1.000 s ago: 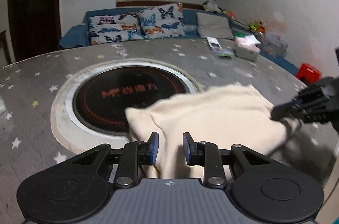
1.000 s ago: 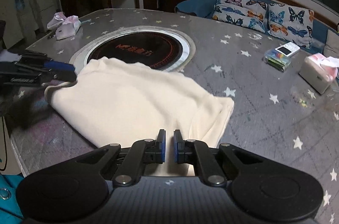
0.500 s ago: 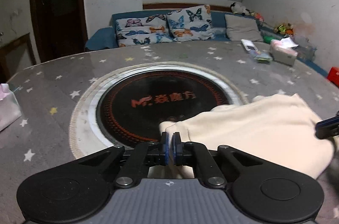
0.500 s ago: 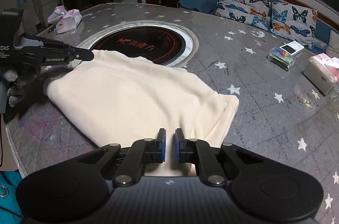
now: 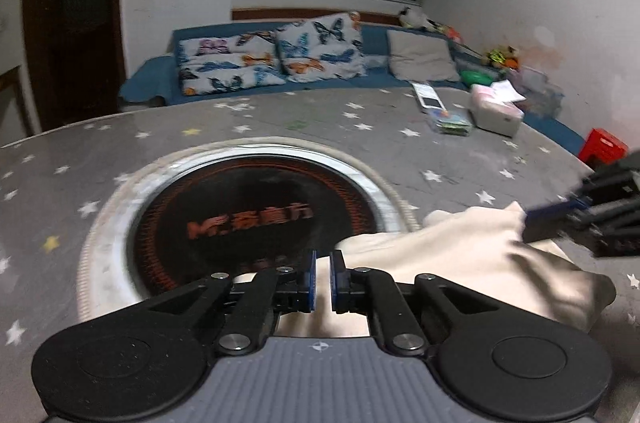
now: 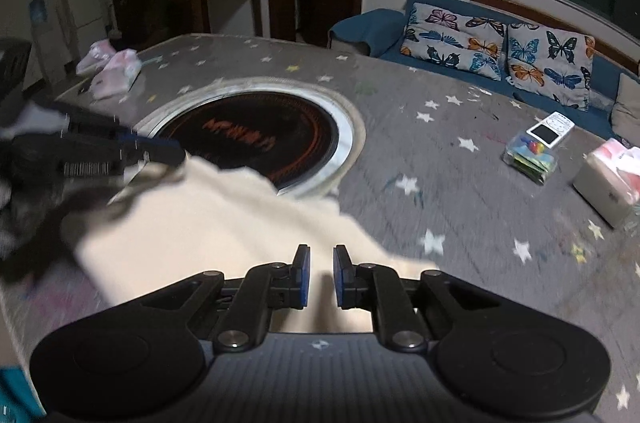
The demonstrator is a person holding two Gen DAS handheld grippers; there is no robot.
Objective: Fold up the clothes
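Note:
A cream garment lies folded on the grey star-patterned table, its left part over the rim of the round black hob. My left gripper is shut on the garment's left corner, which hangs lifted under its pads. In the right wrist view the same gripper pulls the cloth up at the left. My right gripper has cloth between its pads; its jaws are opening slightly. Seen from the left wrist, it holds the garment's right end raised.
A tissue box, a clear box of coloured bits and a phone sit on the table's right side. Pink packets lie at the far left. A blue sofa with butterfly cushions stands behind the table.
My left gripper shut on the garment's left corner and drew it along and up. The right gripper's gap has widened a little, and the cloth's right end has risen with it.

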